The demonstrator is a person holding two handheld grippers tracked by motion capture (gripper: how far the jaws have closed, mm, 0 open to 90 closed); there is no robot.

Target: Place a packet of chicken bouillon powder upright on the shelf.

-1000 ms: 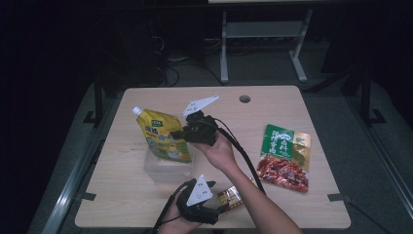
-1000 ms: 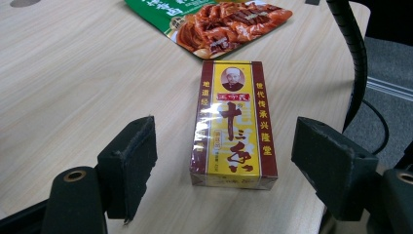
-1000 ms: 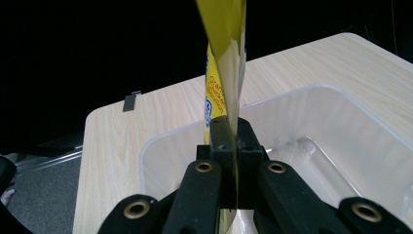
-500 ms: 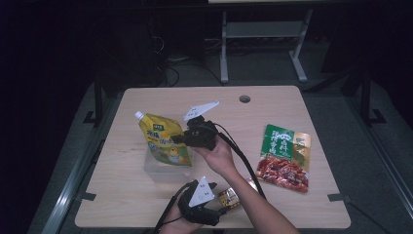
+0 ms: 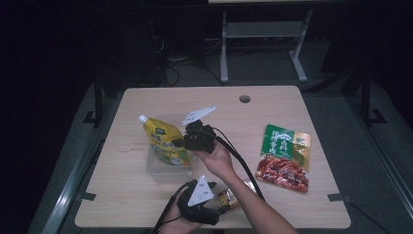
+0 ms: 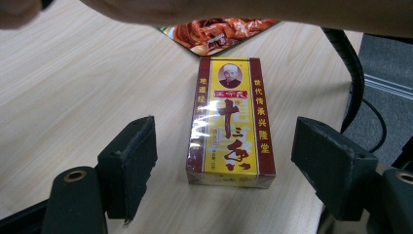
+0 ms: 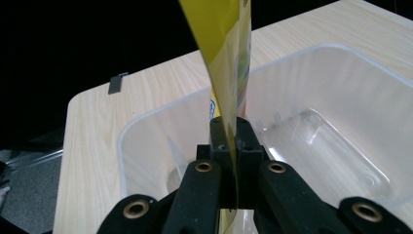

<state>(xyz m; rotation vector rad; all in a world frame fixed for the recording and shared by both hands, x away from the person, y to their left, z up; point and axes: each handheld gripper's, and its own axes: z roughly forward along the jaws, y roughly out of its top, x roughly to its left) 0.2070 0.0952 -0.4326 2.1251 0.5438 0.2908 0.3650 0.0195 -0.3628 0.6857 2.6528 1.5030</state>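
Right hand (image 5: 220, 160) reaches forward over the middle of the table (image 5: 292, 105), forearm angled in from the bottom edge of the high view. Right tool (image 5: 181, 143) points left toward a yellow pouch (image 5: 164, 141), grey plate on top tilted upward. Its jaws are clamped together on the pouch's edge; the right gripper view shows the yellow film pinched between the pads (image 7: 220, 134) and rising straight up from them. Pouch stands tilted in the clear plastic tub (image 5: 168, 170), white cap at upper left. In the right gripper view the tub's rim (image 7: 160, 108) and bottom are plain, with the pouch's lower end hanging inside its walls; the high view gives the tub as a faint outline. Left hand (image 5: 178, 222) sits low at the near table edge. Left tool (image 6: 226, 158) has its jaws wide apart, one each side of a yellow and maroon box (image 6: 229, 122) lying flat, pads not touching it. A red and green snack packet (image 5: 286, 157) lies flat to the right, well apart from the tub.
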